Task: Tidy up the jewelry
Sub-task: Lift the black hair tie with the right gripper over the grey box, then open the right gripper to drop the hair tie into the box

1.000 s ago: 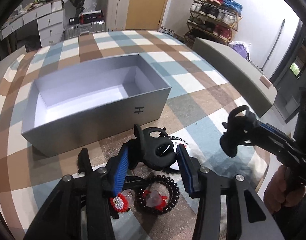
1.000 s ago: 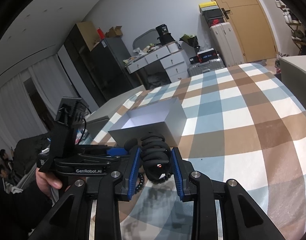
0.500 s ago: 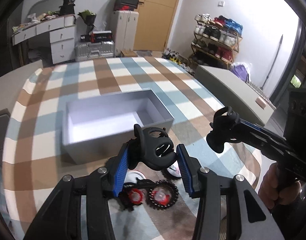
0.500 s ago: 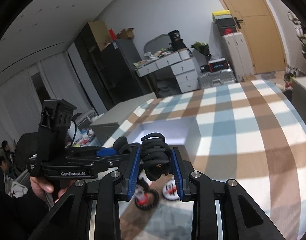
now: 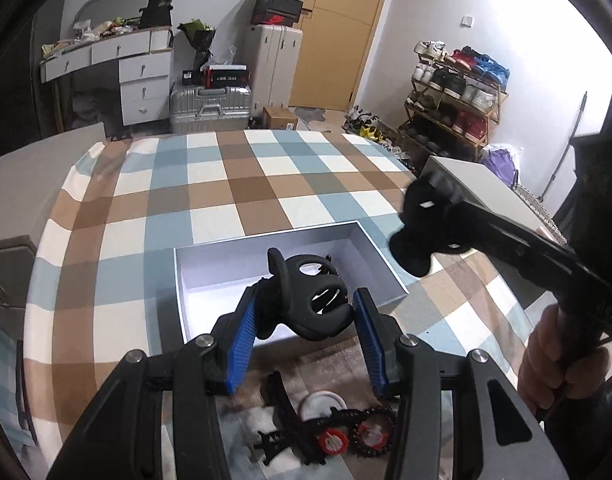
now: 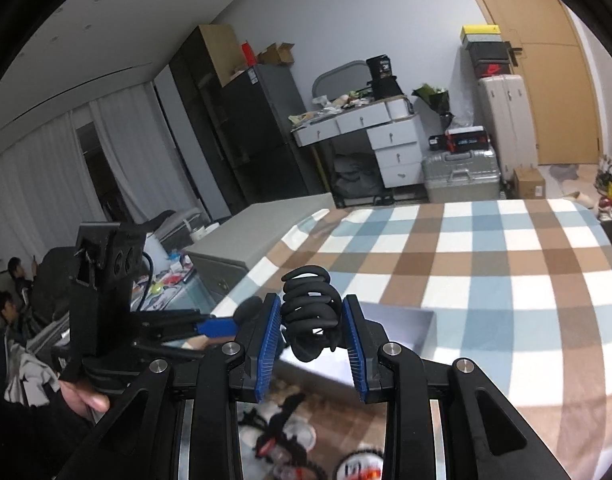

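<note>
Both grippers rose off checked cloth [image 5: 242, 184] since a second ago. Left gripper [image 5: 306, 320] clamped black hair claw [image 5: 310, 300]; right gripper [image 6: 312, 336] clamped second claw [image 6: 312, 316]. Both hung above open grey box [image 5: 210, 276], drop apparently next. Beaded bands [image 5: 346, 436] remained on cloth.

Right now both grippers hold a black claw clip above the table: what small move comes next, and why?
Probably carry the left gripper a little forward and lower its claw clip into the open grey box. That clip already hangs over the box's near edge, the box looks empty, and the right gripper holds its own clip clear to the side.
</note>
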The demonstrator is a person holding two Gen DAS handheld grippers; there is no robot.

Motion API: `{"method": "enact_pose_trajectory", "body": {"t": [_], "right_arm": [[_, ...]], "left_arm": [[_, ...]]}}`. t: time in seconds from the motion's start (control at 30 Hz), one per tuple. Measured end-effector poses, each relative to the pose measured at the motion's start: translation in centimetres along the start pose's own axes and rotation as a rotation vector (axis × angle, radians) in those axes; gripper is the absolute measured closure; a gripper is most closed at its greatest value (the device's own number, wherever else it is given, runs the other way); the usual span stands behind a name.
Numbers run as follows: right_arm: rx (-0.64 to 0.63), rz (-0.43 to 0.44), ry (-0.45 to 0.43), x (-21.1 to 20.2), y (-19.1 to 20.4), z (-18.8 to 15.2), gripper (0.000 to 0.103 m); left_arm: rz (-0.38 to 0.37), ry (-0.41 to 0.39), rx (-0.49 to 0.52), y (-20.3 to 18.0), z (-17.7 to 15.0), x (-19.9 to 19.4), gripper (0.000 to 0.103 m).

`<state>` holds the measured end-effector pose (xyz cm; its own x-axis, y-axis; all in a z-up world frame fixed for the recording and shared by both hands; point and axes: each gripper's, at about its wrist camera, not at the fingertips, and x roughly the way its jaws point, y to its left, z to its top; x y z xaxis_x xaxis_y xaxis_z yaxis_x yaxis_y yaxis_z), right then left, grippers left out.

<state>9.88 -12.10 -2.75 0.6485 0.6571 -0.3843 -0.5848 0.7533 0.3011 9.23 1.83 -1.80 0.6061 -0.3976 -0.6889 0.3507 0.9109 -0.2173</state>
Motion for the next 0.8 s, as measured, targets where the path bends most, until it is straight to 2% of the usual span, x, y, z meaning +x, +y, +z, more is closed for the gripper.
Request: {"method": "enact_pose_trajectory", "body": {"t": [0.37, 0.8], "right_arm": [[0.114, 0.033, 0.144, 5.6, -3.4, -1.0, 0.073], [0.106, -0.02, 0.252, 8.3, -3.9, -1.7, 0.072]], "left_arm": [[-0.023, 0.074, -0.041, 2.0, 0.3, 2.5, 0.062], [-0.038, 0.147, -0.02, 2.4, 0.5, 4.7, 0.062]]}}
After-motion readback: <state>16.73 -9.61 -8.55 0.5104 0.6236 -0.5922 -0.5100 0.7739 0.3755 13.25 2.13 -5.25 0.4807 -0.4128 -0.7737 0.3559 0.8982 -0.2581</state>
